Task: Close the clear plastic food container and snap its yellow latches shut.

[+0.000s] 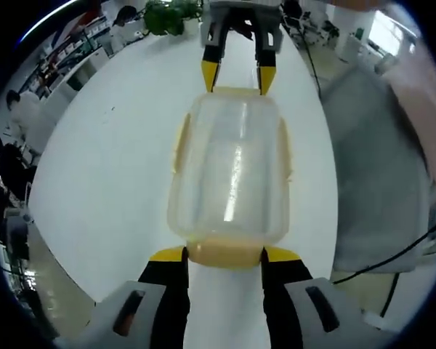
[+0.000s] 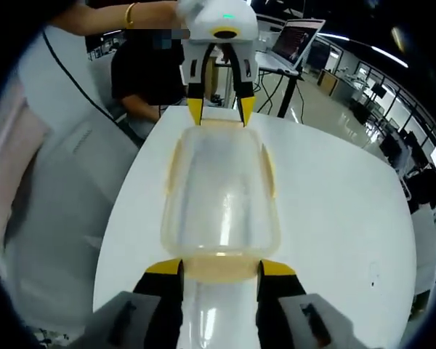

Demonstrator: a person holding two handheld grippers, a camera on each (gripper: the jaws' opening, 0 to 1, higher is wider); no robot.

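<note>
While spread wide, both grippers' fingers (image 1: 168, 255) flank container (image 1: 229, 174) ends — touching.

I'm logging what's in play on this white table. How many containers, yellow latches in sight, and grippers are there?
Clear plastic food container: 1
Yellow latches: 4, near end, far end, and the two long sides
Grippers: 2, left gripper and right gripper, one at each end latch
Total: 7

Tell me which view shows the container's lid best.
The left gripper view: the lid lies large and central there, both long side latches plain. The right gripper view shows the same lid from the opposite end, smaller and dimmer.
</note>
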